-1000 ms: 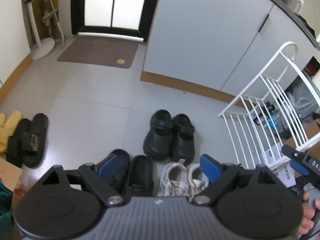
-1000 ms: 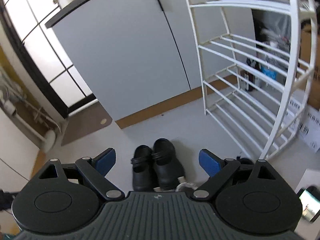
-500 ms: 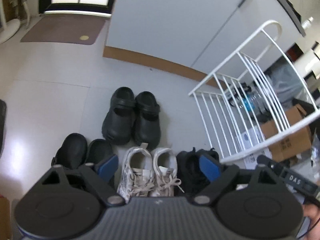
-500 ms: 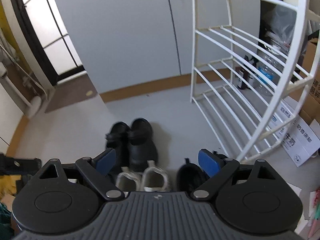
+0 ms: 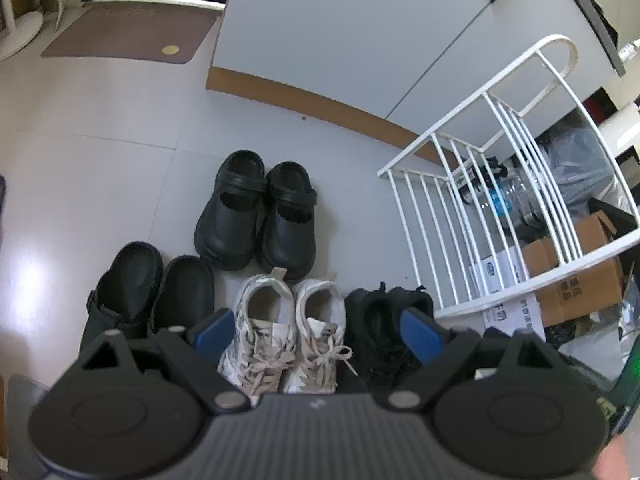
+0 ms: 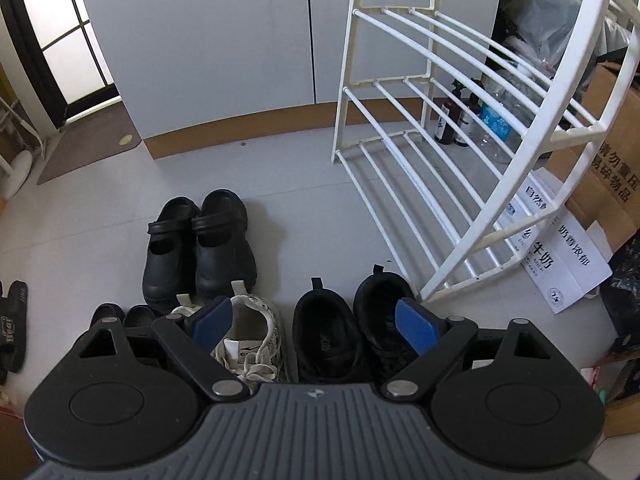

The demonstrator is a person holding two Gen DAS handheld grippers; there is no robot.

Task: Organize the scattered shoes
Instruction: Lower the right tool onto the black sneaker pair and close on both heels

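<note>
Shoes are sitting paired on the floor — white sneakers [image 5: 286,332] near centre, black sneakers [image 6: 352,332] right by the empty rack [image 6: 440,152]. Both grippers' jaws are hanging apart, empty; any grasp should pinch a heel collar squarely.

Four shoe pairs on the floor: black strap clogs [image 5: 256,216], black slip-ons [image 5: 152,296], white sneakers [image 5: 288,328], black sneakers [image 6: 352,332].

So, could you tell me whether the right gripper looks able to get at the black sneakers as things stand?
Probably yes: the right gripper is open above the black sneakers, nothing covers them, and the white rack stands beside them.
</note>
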